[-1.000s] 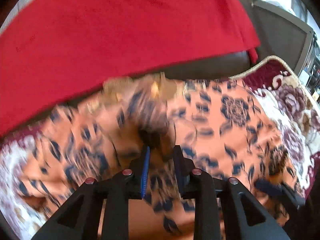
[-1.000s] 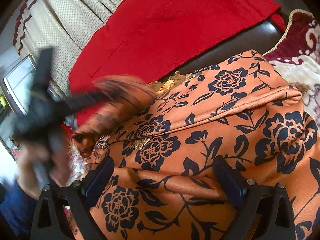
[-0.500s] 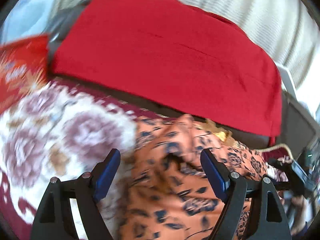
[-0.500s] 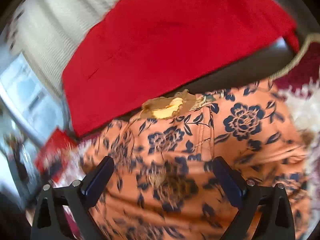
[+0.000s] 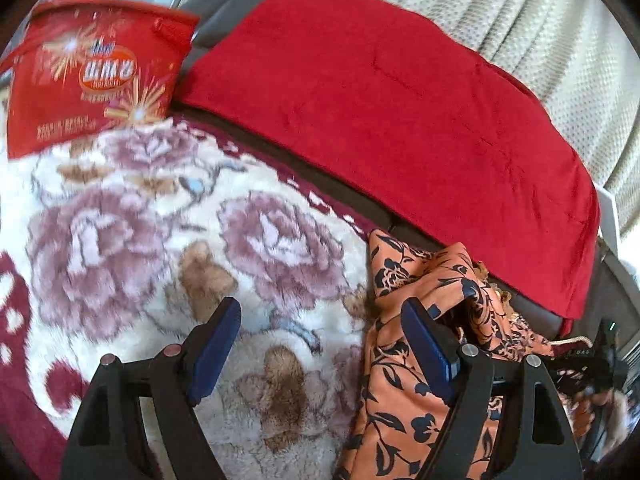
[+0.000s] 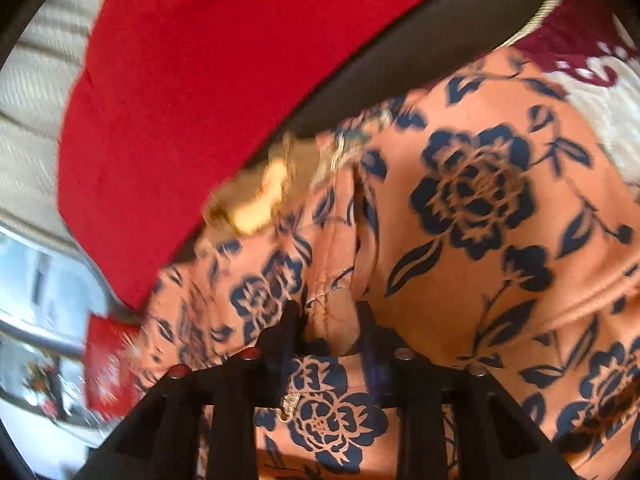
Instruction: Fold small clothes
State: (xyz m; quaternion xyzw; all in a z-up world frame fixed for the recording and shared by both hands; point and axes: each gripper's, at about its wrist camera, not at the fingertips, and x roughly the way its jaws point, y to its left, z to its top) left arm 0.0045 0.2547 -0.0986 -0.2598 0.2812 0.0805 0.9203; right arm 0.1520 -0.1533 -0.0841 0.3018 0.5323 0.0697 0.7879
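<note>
The right gripper (image 6: 326, 324) is closing its jaws on a fold of the orange dress with dark blue flowers (image 6: 460, 248) – the picture is blurry. The left gripper (image 5: 320, 344) has its jaws wide open over the fluffy flowered blanket (image 5: 160, 232), nothing between them. Farther back lies a red cloth (image 5: 380, 92) – its far edge cut off.

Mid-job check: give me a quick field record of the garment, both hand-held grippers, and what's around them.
garment: orange floral garment, bunched on the plush floral blanket
left hand-held gripper: open, empty, over the blanket beside the garment's edge
right hand-held gripper: jaws closing, a fold of the garment pinched between them
behind: red throw over a dark sofa back
far left: red printed bag
</note>
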